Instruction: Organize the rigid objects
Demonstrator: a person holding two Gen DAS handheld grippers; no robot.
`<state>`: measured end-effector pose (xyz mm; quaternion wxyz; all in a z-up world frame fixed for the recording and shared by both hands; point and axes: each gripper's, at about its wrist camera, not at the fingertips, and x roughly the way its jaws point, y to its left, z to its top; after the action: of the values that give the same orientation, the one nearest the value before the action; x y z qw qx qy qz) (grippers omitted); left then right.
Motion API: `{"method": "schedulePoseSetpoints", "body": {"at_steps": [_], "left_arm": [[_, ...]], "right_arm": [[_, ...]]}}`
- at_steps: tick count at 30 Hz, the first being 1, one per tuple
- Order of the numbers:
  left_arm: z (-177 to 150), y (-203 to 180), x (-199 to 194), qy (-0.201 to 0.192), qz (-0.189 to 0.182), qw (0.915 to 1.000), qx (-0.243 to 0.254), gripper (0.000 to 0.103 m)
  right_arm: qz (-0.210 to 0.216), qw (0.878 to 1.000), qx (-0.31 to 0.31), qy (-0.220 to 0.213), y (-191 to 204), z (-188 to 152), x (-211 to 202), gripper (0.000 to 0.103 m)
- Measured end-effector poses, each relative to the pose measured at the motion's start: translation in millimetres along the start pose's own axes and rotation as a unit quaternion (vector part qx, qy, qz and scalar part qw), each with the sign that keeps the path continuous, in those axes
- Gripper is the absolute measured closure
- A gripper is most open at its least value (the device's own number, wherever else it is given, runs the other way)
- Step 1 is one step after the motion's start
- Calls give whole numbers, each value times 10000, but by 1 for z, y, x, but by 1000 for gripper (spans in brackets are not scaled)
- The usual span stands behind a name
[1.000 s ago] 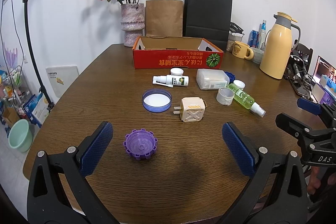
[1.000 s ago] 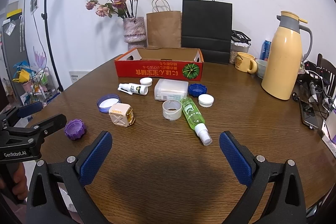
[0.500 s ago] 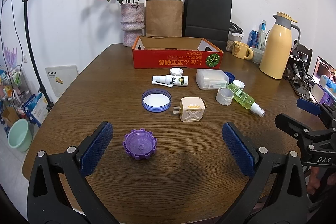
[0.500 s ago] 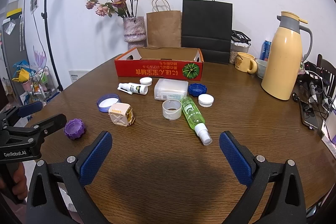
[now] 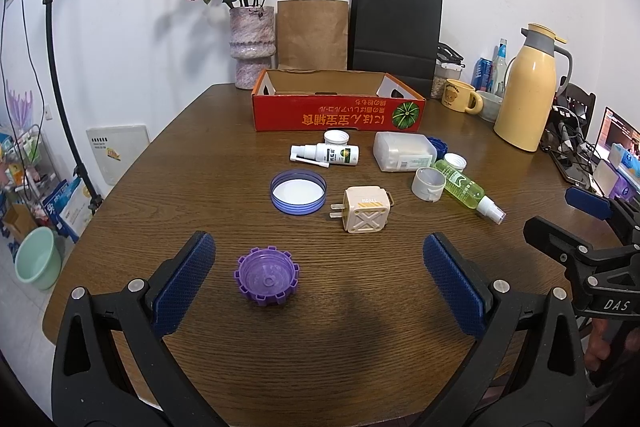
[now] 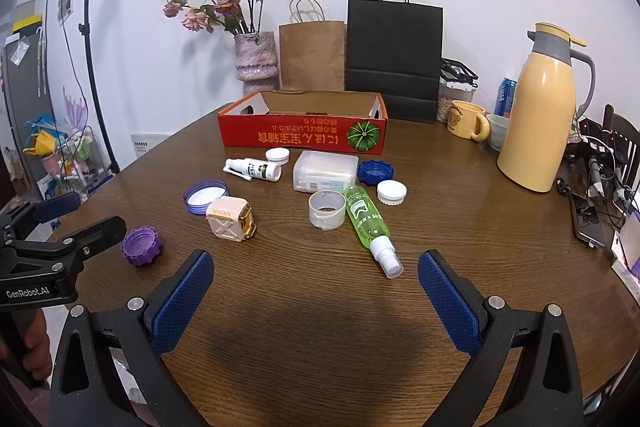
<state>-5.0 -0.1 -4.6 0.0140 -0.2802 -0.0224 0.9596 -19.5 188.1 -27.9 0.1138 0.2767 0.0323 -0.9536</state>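
Note:
A red cardboard box point(image 5: 338, 115) point(image 6: 303, 133) stands open at the back of the round wooden table. In front of it lie a white spray bottle point(image 5: 326, 155), a clear plastic case point(image 5: 403, 151), a blue-rimmed lid point(image 5: 298, 191), a cream plug adapter point(image 5: 366, 209) point(image 6: 231, 218), a white ring cap point(image 6: 327, 209), a green spray bottle point(image 6: 369, 225) and a purple notched cap point(image 5: 266, 279) point(image 6: 141, 245). My left gripper point(image 5: 318, 283) is open, with the purple cap between its fingers. My right gripper point(image 6: 316, 301) is open and empty, just short of the green bottle.
A yellow thermos jug point(image 6: 538, 115), a yellow mug point(image 6: 466, 119), a vase of dried roses point(image 5: 252, 47) and two paper bags point(image 5: 394, 31) stand at the table's back. A phone and cables point(image 6: 588, 215) lie at the right edge.

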Motion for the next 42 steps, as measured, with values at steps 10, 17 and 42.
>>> {"method": "schedulePoseSetpoints", "body": {"at_steps": [10, 17, 42], "left_arm": [[1, 2, 3, 42, 20, 10000, -36, 0], [-1, 16, 11, 188, 151, 9997, -102, 0], [-24, 45, 70, 1117, 311, 9929, -281, 2]], "right_arm": [[-34, 10000, -33, 30, -2, 1, 2, 0], [-88, 9999, 14, 111, -5, 1, 10, 0], [-237, 9984, 75, 506, -15, -2, 44, 0]]}}
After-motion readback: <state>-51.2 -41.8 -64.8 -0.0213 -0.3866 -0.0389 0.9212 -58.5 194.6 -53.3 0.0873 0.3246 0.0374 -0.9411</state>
